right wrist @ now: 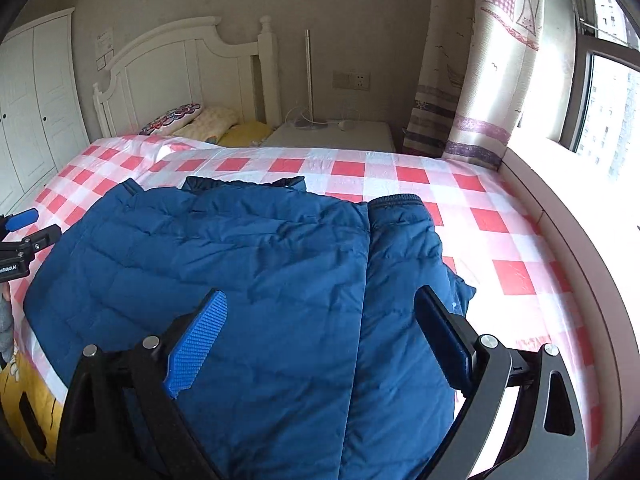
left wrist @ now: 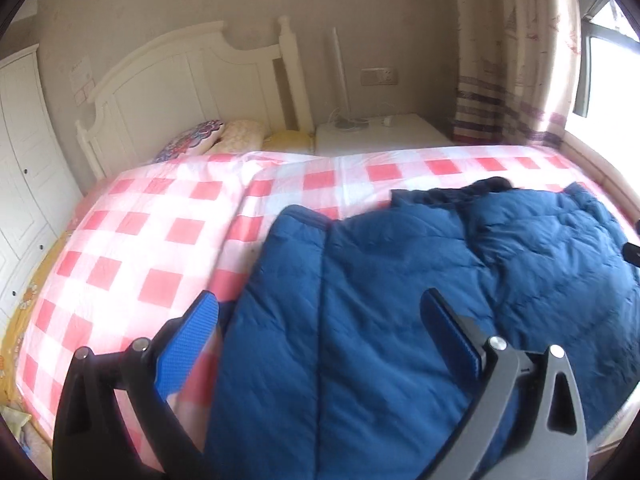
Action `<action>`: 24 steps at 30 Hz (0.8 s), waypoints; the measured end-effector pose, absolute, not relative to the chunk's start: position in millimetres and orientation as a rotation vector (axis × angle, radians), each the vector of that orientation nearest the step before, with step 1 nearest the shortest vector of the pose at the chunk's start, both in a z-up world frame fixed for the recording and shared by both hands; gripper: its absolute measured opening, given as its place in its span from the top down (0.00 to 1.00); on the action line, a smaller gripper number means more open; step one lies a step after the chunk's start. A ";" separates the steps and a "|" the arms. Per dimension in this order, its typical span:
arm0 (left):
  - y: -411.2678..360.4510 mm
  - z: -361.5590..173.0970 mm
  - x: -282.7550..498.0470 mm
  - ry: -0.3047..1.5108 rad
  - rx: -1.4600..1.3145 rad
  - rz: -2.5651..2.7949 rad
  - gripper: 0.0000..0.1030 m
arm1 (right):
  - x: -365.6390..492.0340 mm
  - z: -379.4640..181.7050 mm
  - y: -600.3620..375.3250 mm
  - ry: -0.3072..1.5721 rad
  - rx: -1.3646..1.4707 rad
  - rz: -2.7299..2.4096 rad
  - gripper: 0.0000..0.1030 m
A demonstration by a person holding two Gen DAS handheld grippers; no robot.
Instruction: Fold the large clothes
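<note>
On checked bedspread [right wrist: 500,216]: blue jacket [right wrist: 248,264] spread; both grippers' jaws wide, holding nothing; bare bedspread beyond sleeve edges.

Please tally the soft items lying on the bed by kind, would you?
Navy quilted puffer jacket: 1
Pink-and-white checked cover: 1
Pillows by the headboard (floral-patterned pillow, cream pillow, yellow pillow): 3
Total: 5

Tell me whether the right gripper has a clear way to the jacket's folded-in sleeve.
Probably yes: the right gripper hovers open directly over the sleeve of the blue jacket, nothing between.
</note>
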State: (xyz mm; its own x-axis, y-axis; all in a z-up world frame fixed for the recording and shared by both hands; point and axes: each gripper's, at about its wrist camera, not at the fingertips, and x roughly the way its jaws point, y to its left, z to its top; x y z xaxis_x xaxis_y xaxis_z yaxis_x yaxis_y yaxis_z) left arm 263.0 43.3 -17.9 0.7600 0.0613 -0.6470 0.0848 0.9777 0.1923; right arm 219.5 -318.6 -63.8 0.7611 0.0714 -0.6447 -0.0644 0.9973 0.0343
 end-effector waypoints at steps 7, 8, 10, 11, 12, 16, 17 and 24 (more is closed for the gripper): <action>86.8 -75.9 330.6 0.936 0.060 -0.040 0.01 | 279.0 -103.4 -341.0 0.904 0.140 0.114 0.11; 90.5 -76.6 330.1 0.939 0.040 -0.047 0.01 | 271.8 -99.1 -345.4 0.883 0.168 0.115 0.11; 91.9 -78.3 326.5 0.934 0.034 -0.050 0.01 | 241.2 -83.2 -356.0 0.785 0.252 0.131 0.12; 91.2 -78.4 324.8 0.929 0.038 -0.046 0.01 | 218.4 -75.3 -362.6 0.720 0.317 0.170 0.12; 89.4 -78.5 323.4 0.923 0.048 -0.039 0.01 | 193.6 -70.0 -369.3 0.663 0.388 0.214 0.11; 78.6 -76.7 317.1 0.889 0.112 -0.003 0.01 | 101.6 -77.7 -389.4 0.562 0.569 0.296 0.11; 77.5 -76.2 318.6 0.884 0.123 0.004 0.01 | 83.1 -86.2 -391.7 0.579 0.578 0.289 0.11; 77.3 -75.2 318.2 0.874 0.133 0.013 0.01 | 30.7 -140.8 -395.1 0.686 0.734 0.271 0.11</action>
